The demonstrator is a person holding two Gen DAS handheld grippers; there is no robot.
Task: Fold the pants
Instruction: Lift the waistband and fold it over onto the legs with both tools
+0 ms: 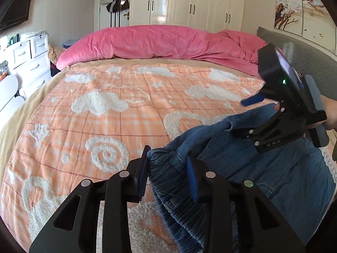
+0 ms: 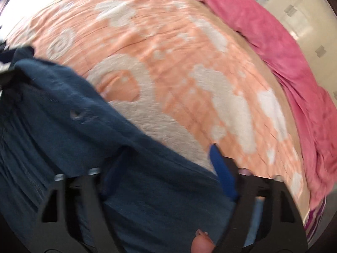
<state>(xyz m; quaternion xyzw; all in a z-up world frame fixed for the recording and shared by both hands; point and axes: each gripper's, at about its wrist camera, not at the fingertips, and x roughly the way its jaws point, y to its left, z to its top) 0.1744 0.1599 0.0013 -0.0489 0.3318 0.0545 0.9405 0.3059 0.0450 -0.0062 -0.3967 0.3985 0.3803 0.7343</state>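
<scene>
I see the pants (image 1: 263,168) are soft blue denim cloth with a ribbed, stretchy waistband. My left gripper (image 1: 168,168) is matt black plastic with shiny metal pins. The bedspread (image 1: 118,113) is fuzzy, bumpy orange cloth.

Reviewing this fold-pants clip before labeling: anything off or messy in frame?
Mostly normal. The jeans are bunched, not flat: the left gripper pinches the gathered waistband, and the cloth drapes between the right gripper fingers. The pink duvet is heaped at the far side of the orange blanket. The right wrist view is motion-blurred.
</scene>
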